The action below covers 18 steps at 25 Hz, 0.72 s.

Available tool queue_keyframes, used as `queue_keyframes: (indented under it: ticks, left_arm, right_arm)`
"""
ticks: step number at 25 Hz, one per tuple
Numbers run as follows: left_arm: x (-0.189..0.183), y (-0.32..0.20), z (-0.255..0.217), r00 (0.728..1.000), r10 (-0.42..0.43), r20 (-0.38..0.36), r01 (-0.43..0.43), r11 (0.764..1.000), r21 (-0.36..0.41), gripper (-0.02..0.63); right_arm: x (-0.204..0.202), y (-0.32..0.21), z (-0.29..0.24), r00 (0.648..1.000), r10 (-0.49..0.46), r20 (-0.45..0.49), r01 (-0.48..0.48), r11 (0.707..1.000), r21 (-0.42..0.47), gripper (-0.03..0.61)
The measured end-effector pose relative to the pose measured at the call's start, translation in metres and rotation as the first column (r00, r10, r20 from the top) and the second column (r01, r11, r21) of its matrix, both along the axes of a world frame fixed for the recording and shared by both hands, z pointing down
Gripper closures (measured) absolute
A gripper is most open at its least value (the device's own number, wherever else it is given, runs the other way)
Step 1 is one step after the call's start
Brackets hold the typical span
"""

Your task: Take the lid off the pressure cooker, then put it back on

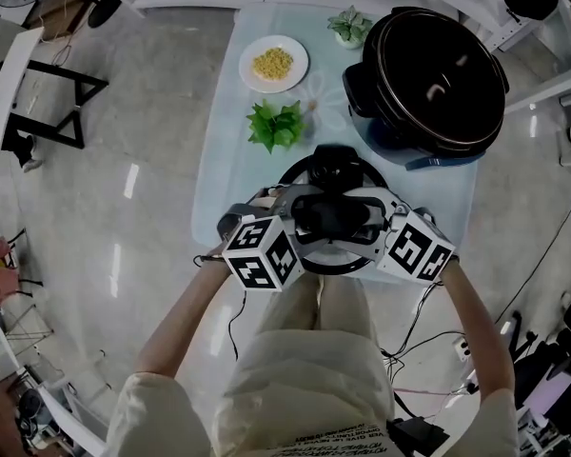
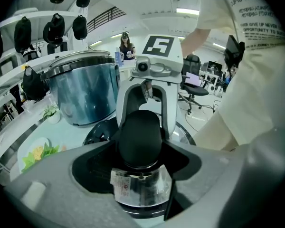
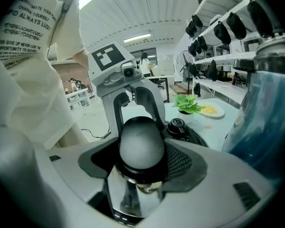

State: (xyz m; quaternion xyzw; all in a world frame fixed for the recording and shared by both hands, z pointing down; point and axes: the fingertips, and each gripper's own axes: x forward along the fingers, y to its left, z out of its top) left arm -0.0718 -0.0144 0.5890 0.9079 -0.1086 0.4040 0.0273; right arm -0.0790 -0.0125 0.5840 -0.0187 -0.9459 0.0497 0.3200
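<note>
Squarely between left gripper and right gripper, the clamped lid handle.

Bright, even light from ceiling strips; glare on the floor; fisheye bending, dark corners in gripper views.

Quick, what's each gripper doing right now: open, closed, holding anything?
Left gripper: closed on one end of the black handle of the round steel pressure cooker lid.
Right gripper: closed on the handle's other end.
</note>
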Motion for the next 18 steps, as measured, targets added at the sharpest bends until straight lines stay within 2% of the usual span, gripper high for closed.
queue_keyframes:
  ticks: [4,10,18]
  left_arm:
    - [0.0008,0.0001,0.0027,1.0,0.022,-0.01,-0.023,0.999,-0.049,0.324]
    - [0.002,0.0005,0.0031,0.998,0.055,-0.032,-0.057,0.996,-0.07,0.325]
    - [0.0031,0.001,0.0043,0.998,0.064,-0.007,-0.065,0.994,-0.085,0.327]
  right_arm:
    - [-0.0012,-0.0005,0.0014,1.0,-0.012,0.003,0.012,1.0,0.005,0.287]
    - [-0.0023,-0.0007,0.0018,1.0,-0.009,0.011,0.009,1.0,-0.006,0.287]
    - [-0.0009,-0.0016,0.0051,0.997,-0.028,-0.077,0.025,0.999,-0.03,0.299]
